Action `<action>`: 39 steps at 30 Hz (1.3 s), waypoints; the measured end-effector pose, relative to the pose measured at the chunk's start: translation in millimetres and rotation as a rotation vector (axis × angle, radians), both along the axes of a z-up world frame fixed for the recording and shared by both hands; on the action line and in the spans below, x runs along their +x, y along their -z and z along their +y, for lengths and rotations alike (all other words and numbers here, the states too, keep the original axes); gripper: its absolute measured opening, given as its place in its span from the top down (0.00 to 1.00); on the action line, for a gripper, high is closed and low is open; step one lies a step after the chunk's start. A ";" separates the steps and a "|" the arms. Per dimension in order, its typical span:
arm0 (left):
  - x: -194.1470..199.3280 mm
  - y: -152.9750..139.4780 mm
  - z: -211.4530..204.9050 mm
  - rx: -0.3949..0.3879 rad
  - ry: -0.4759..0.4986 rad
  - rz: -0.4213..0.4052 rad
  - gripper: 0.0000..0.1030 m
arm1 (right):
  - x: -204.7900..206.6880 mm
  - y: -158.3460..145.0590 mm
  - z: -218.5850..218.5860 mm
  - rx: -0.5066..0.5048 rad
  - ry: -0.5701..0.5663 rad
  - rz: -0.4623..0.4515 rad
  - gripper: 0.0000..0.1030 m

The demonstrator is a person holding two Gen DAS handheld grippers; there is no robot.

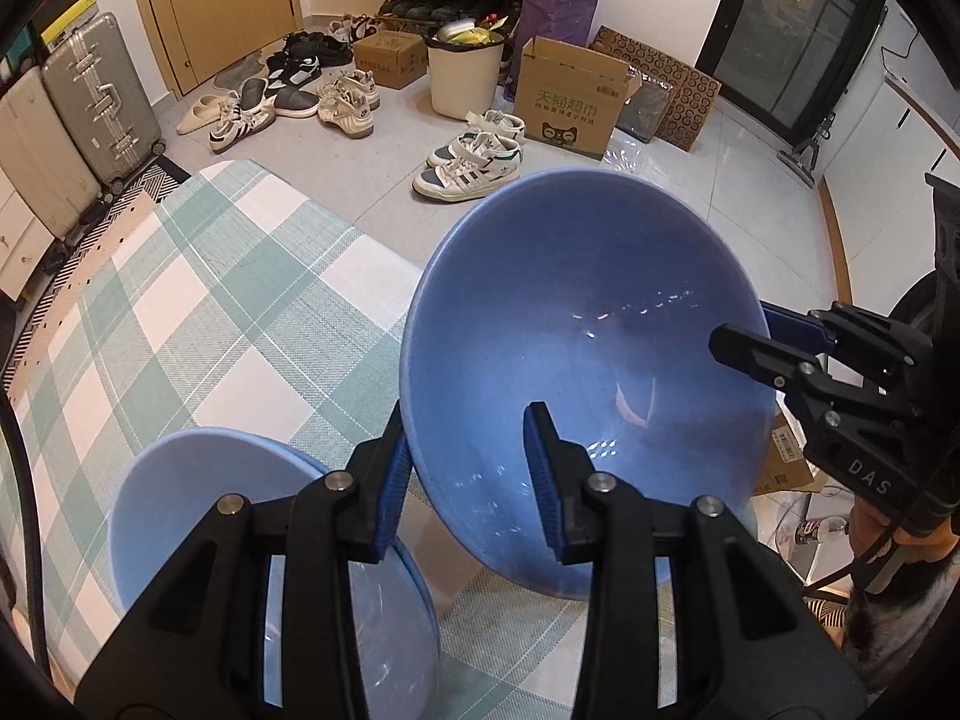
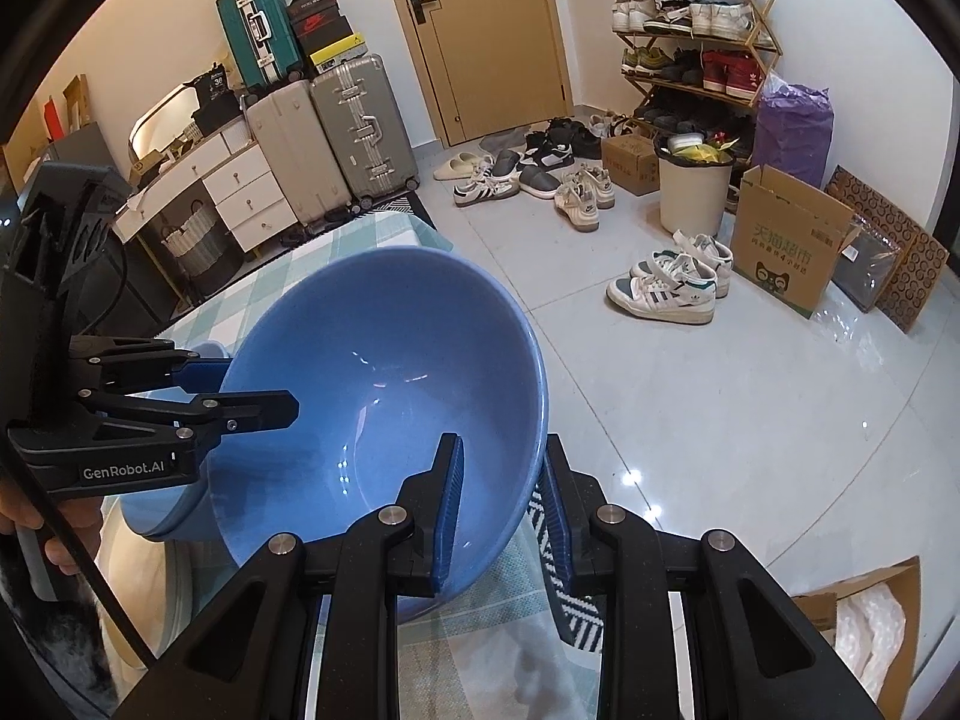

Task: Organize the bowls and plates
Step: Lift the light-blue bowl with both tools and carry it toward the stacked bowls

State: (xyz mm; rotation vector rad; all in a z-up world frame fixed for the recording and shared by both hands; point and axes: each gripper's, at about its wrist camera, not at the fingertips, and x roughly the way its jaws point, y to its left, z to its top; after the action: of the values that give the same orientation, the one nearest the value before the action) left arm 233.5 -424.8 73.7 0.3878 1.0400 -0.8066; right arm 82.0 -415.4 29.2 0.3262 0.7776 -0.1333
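**Both jaws on one blue bowl, held tilted over the bench**

I had the blue bowl [image 1: 576, 324] pinched at the rim from two sides. Left gripper [image 1: 468, 480] was nearly closed, one pad inside the wall and one outside at the near rim. Right gripper [image 2: 504, 516] did the same on the opposite rim, jaws nearly closed on the wall.

The bowl sat off the bench [image 1: 198, 312], tipped so its mouth faced the cameras, partly out past the bench edge above the floor. A second, paler blue bowl [image 1: 180, 480] rested on the checked cloth just below and left of it.

Handling, my read: stiff, smooth, glossy wall, probably ceramic or melamine, so slippery under the pads and likely to chip if dropped on tile. The rim was the only place thin enough to grip; two opposed pinches should stop it swinging.

Looks: deep, round, plain mid-blue, empty, with light glints on the inside. No cracks that I could see.
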 end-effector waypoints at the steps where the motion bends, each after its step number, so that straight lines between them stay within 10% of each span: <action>1: -2.0 -2.5 2.0 -0.004 -0.002 -0.003 0.68 | -1.2 -1.8 1.5 -0.003 -0.002 -0.004 0.74; 39: -90.8 -101.0 177.7 -0.156 -0.248 -0.144 0.68 | -27.5 -77.6 121.7 -0.089 -0.211 -0.139 0.74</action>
State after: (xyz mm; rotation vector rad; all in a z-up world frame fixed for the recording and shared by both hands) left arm 142.7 -247.1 174.7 0.1759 0.8645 -0.6227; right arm 54.4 -293.7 106.7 0.1661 0.6620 0.0529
